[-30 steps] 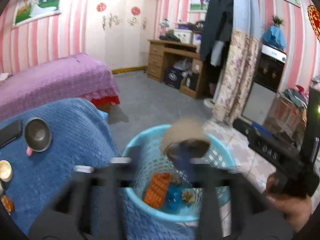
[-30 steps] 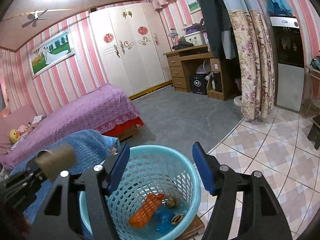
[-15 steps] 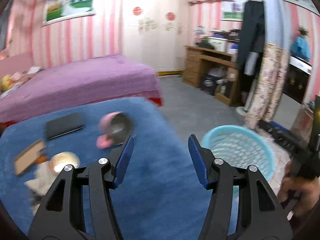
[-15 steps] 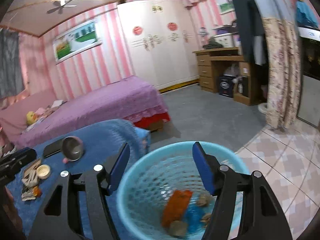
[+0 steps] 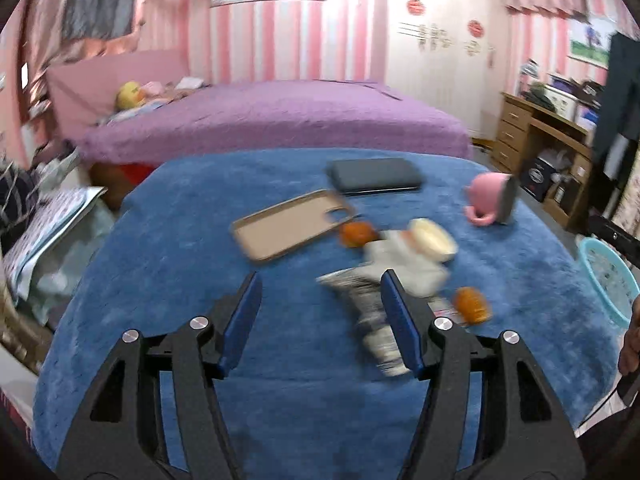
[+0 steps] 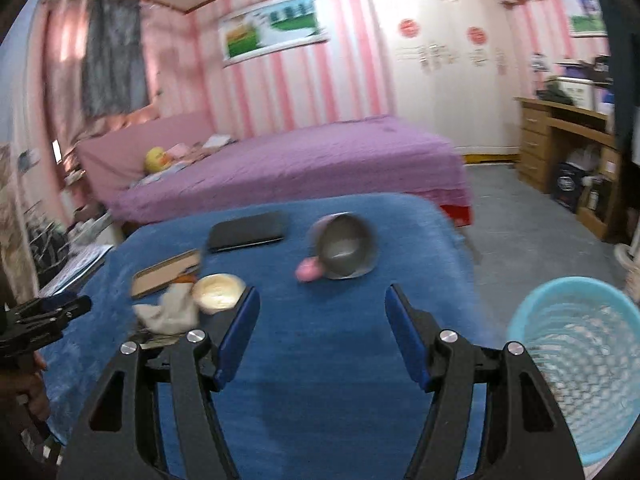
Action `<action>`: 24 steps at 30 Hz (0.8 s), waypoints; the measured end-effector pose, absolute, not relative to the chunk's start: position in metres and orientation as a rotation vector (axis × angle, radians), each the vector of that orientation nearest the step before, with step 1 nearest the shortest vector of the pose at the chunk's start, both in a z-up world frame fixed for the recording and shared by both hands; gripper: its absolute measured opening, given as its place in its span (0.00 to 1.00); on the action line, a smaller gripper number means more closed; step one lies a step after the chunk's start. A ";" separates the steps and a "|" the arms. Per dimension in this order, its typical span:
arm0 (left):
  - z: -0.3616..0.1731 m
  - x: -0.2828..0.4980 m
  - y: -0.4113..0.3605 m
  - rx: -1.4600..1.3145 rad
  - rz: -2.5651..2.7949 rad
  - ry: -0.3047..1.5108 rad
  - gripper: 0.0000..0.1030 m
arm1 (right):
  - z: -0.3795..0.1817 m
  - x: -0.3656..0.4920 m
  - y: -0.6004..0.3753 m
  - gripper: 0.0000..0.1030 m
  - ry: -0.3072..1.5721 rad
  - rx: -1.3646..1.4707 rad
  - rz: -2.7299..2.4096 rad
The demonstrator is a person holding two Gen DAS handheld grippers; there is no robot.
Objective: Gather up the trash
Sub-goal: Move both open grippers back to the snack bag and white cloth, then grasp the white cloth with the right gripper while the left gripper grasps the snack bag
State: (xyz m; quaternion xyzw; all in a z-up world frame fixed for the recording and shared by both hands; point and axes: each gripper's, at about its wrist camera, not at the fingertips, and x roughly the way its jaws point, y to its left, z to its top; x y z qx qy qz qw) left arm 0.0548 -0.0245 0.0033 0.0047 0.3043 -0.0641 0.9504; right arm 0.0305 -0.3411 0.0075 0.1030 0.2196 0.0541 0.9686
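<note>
My left gripper [image 5: 320, 316] hangs over the blue-covered table [image 5: 280, 412], its jaws opening with nothing between them. Just right of it lie a crumpled white tissue [image 5: 404, 260], a printed wrapper [image 5: 360, 300], a cream lid [image 5: 434, 238] and two orange scraps [image 5: 472, 304]. My right gripper [image 6: 322, 332] stands open and empty over the table [image 6: 320, 392]. The light-blue trash basket [image 6: 576, 364] stands at its right and shows as basket [image 5: 608, 276] at the left view's far right edge. Tissue [image 6: 168, 312] and lid [image 6: 218, 292] lie left of the right gripper.
A tan phone case [image 5: 292, 224], a dark phone [image 5: 374, 176] and a tipped pink mug [image 5: 492, 198] lie on the table. A purple bed [image 5: 280, 116] stands behind it, a wooden desk [image 6: 568, 148] at right. A hand [image 6: 34, 396] holds the left gripper [image 6: 44, 316].
The left gripper dropped a cardboard roll into the basket, then swung left over the table's litter with jaws wider. The right gripper also swung left off the basket to the table.
</note>
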 end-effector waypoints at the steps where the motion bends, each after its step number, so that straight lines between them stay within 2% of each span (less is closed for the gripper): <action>1: -0.002 0.059 -0.009 0.008 -0.104 0.630 0.71 | 0.007 0.036 -0.323 0.64 0.450 0.204 0.140; 9: -0.032 0.074 0.052 -0.084 -0.038 0.718 0.72 | -0.012 0.071 -0.219 0.65 0.537 0.115 0.294; 18: -0.036 0.070 0.049 -0.062 -0.068 0.716 0.73 | -0.041 0.105 -0.169 0.64 0.663 -0.006 0.287; 20: -0.034 0.071 0.045 -0.064 -0.077 0.714 0.73 | -0.045 0.110 -0.168 0.61 0.681 -0.015 0.282; 23: -0.035 0.072 0.037 -0.067 -0.097 0.719 0.73 | -0.049 0.116 -0.172 0.36 0.712 0.019 0.299; 24: -0.035 0.073 0.035 -0.067 -0.103 0.722 0.73 | -0.049 0.116 -0.176 0.23 0.715 0.040 0.306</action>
